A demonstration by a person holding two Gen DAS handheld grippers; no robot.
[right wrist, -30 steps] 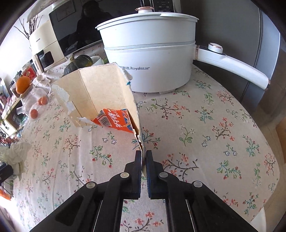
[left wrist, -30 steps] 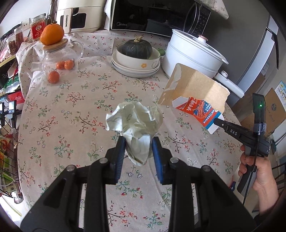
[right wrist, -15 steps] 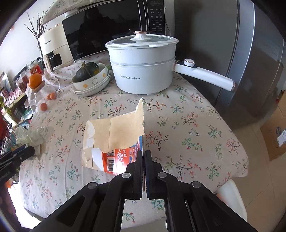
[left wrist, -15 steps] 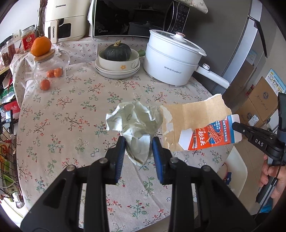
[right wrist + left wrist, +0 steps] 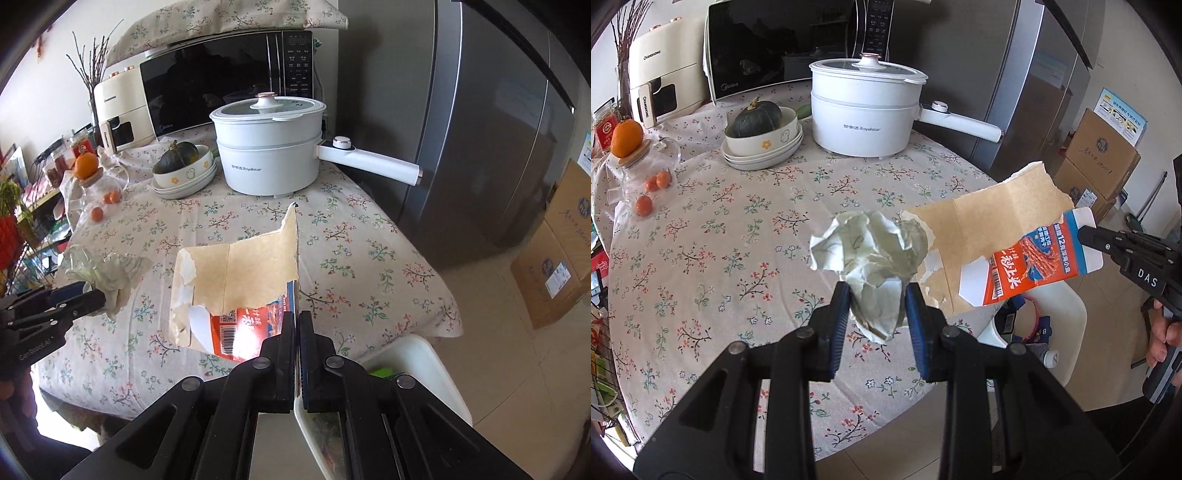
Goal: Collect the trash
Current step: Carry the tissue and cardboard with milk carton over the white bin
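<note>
Both grippers have drawn back past the surface [image 5: 701, 229] edge: left gripper [image 5: 875, 314] clamps crumpled paper [image 5: 871, 254], right gripper [image 5: 297, 354] pinches torn carton [image 5: 236, 280], its lower edge hidden behind the fingers.

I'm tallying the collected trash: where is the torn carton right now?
The torn carton is pinched in the right gripper, held above the table edge, right of the crumpled paper.

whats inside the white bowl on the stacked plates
A dark green squash sits inside the white bowl, its stem up. Whatever lies beneath the squash is covered.
</note>
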